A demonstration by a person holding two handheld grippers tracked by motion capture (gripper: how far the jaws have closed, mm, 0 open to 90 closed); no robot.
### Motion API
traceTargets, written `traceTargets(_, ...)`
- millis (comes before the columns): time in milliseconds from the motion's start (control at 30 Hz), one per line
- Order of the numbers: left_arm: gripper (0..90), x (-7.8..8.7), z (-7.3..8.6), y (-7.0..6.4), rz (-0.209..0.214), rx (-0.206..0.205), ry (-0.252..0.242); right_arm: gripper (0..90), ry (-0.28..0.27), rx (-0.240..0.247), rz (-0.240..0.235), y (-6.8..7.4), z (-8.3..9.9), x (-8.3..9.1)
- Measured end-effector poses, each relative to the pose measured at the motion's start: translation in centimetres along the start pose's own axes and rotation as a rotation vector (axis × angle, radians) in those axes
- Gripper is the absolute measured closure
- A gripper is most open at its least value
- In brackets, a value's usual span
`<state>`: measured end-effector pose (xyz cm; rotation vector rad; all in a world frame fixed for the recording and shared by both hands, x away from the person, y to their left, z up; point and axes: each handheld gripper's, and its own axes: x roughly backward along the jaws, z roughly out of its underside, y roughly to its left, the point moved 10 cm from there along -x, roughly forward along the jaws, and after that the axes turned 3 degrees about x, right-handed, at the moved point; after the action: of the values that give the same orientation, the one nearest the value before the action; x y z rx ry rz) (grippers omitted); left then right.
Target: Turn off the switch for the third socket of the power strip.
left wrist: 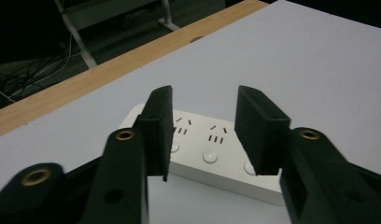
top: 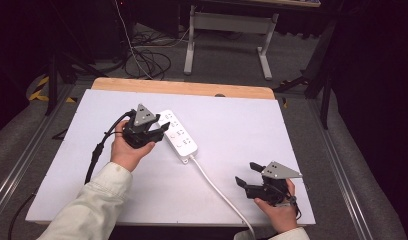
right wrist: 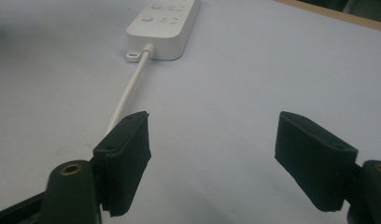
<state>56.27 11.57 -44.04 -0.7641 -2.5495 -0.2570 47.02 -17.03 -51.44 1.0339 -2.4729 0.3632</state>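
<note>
Desk [top: 242, 130]: flat matte white top, bare wood strip along far edge. Power strip [top: 178, 134]: white glossy plastic, oblong w/ rounded corners, lying mid-desk at a slant; round buttons beside socket slots (far end cut off in right gripper view). White round cord [top: 217, 187] runs off near edge. Left gripper [top: 160, 129]: black, fingers apart, just beside strip's far end; contact unclear. Right gripper [top: 247, 175]: fingers wide apart, holding nothing, near-right desk corner.
</note>
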Motion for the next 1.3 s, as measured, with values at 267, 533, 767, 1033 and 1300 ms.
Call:
traceTargets(267, 89.9, -0.9, -0.1, 0.9, 0.014, 0.05, -0.01, 26.9, -0.005, 0.005, -0.002, 0.0, -0.1, 0.0)
traceTargets(533, 90.0, -2.8, 0.6, 1.6, 0.033, 0.084, 0.01, 26.9, -0.006, 0.002, -0.005, 0.0, -0.1, 0.1)
traceTargets(767, 89.9, -5.0, 1.7, 2.0, 0.062, 0.078, 0.017, 26.9, -0.01, 0.004, -0.004, 0.0, -0.1, 0.1)
traceTargets(1033, 89.9, -6.6, 3.1, 2.4, 0.081, 0.093, 0.063, 26.9, -0.012, 0.005, -0.008, 0.1, -0.1, 0.2)
traceTargets(1300, 89.8, -7.7, 4.0, 2.7, 0.06, 0.062, 0.079, 26.8, -0.009, 0.006, -0.011, 0.2, -0.1, 0.1)
